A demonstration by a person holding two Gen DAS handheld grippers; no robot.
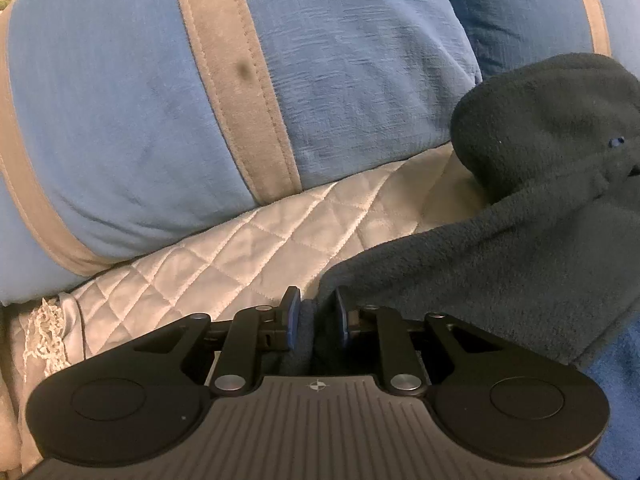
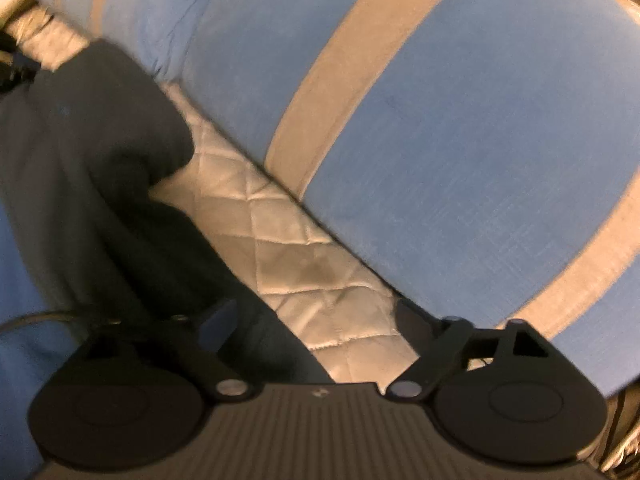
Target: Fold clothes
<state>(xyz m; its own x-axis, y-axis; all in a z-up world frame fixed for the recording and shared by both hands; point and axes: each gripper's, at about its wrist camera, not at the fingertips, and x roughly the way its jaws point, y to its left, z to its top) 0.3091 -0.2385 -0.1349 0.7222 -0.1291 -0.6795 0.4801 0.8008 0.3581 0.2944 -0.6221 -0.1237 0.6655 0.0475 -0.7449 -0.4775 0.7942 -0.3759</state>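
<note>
A dark grey fleece garment lies bunched on a cream quilted cover, with a rounded fold rising at the upper right. My left gripper is shut on a fold of the fleece at its near edge, and the fabric fills the narrow gap between the blue pads. In the right wrist view the same fleece garment runs down the left side. My right gripper stands wide open over the garment's edge and the quilted cover. Its left finger rests against the fleece and its right finger is over the cover.
A big blue pillow with beige stripes lies right behind the garment and fills the upper part of the right wrist view too. Blue cloth lies under the fleece. Lace trim marks the cover's left edge. A thin cable curves at lower left.
</note>
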